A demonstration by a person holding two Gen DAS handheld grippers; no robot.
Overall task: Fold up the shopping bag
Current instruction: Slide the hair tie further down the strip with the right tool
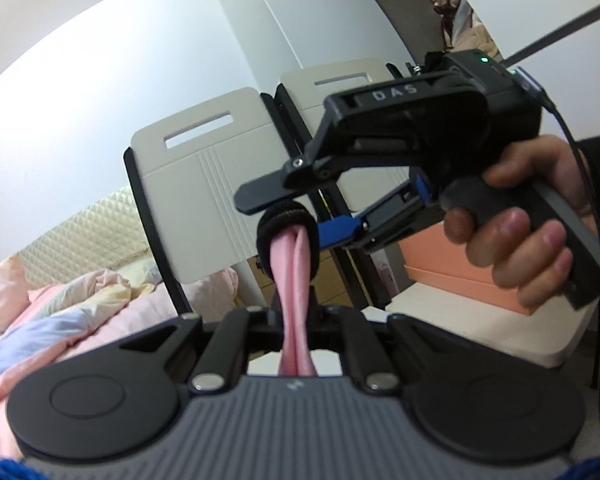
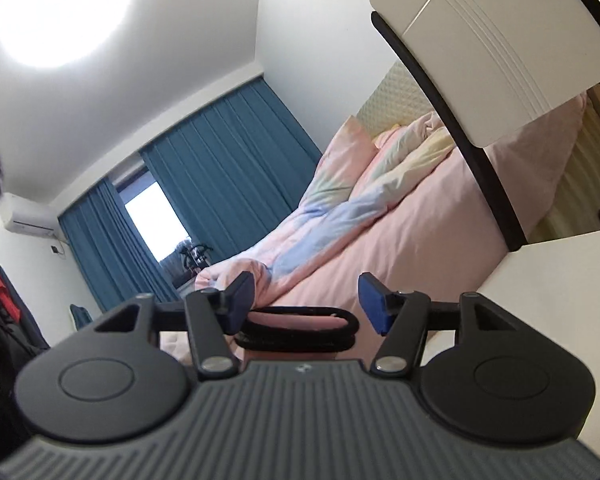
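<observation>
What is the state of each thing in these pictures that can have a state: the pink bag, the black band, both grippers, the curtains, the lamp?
pink bag: rolled into a narrow strip, held up in the air.
black band: looped around the bag's far end.
left gripper: shut on the pink bag.
right gripper: open, the band lies between its pads, apart from both.
curtains: partly drawn, a gap shows the window.
ceiling lamp: on.

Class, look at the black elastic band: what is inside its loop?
A rolled strip of pink bag passes through the black elastic band. The left gripper pinches the strip lower down. The rest of the bag is hidden below that gripper.
</observation>
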